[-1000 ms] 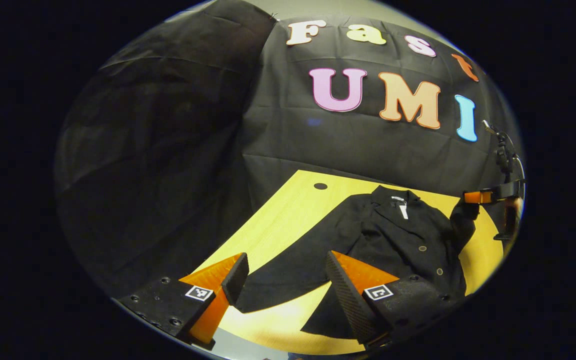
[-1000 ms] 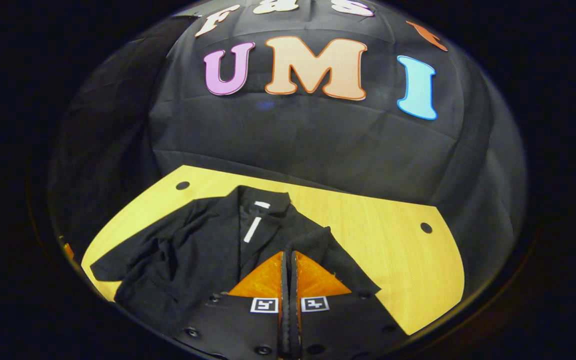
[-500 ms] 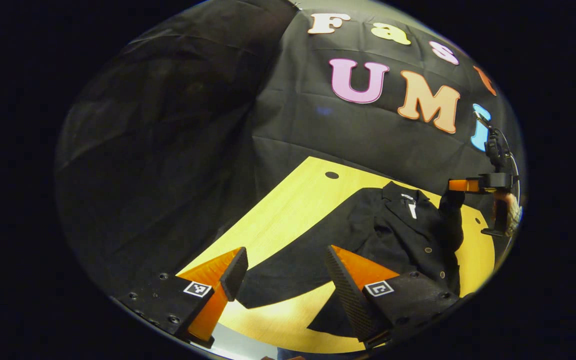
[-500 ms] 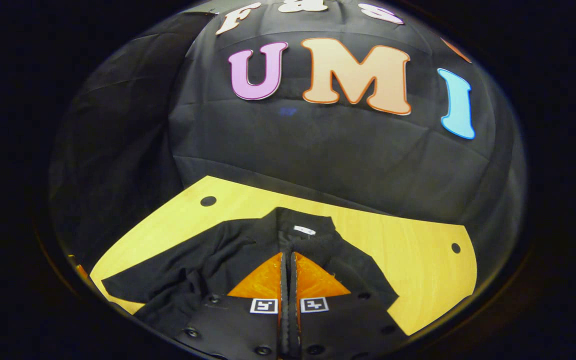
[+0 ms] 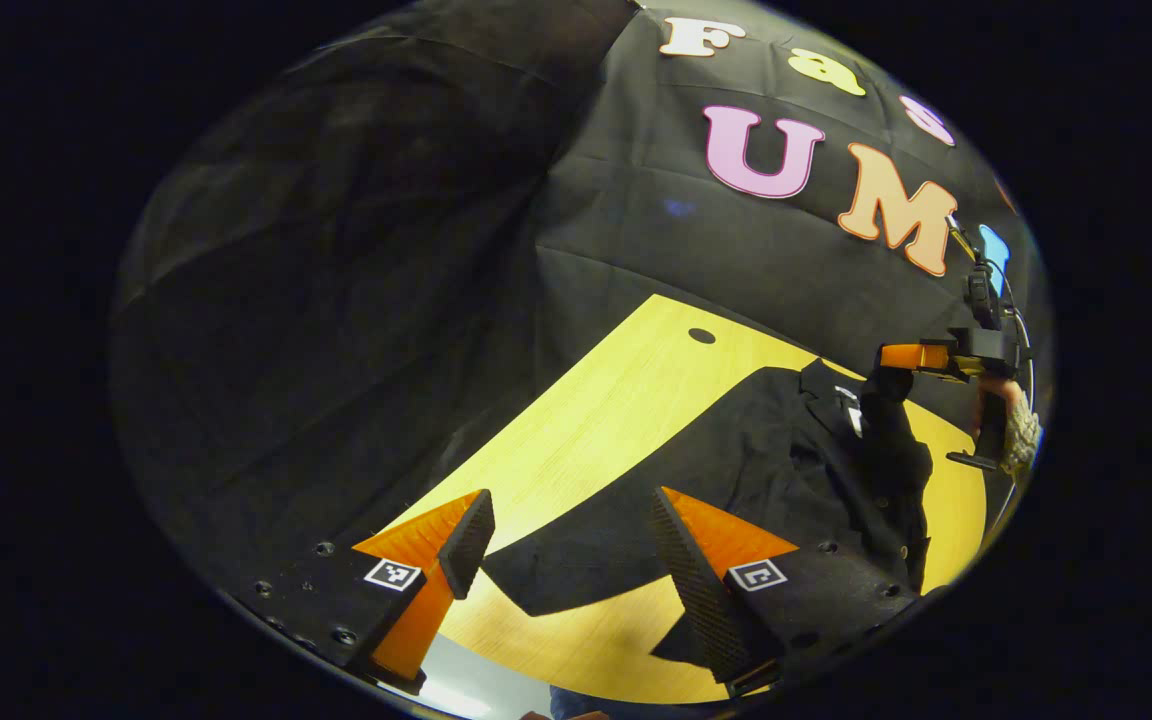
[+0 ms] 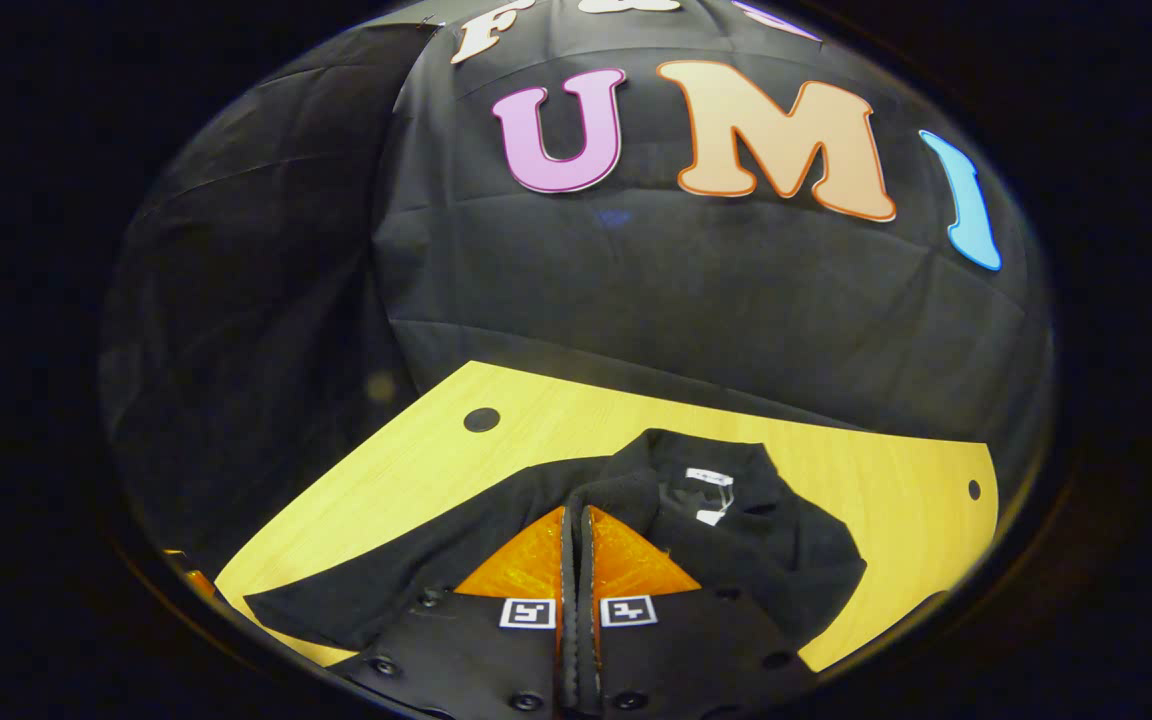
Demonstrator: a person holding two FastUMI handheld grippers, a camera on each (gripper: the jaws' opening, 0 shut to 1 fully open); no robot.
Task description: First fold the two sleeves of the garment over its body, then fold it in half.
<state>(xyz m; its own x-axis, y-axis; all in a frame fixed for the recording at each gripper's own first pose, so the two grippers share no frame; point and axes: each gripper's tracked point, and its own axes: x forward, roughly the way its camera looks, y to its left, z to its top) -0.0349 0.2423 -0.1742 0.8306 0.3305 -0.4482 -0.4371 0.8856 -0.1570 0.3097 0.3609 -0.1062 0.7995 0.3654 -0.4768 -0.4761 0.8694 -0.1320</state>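
Table point(image 5: 586, 430): yellow wood-grain top, rounded corners, standing against black cloth wall. Small dark round hole point(image 5: 701, 335) near far left corner; in right gripper view, second hole point(image 6: 973, 489) near far right corner. Black jacket point(image 5: 786, 470) lying on top, collar toward wall, white tag at neck. One sleeve point(image 5: 576, 560) spread flat on wood toward near left edge. Bare wood around jacket at left, far and right sides.
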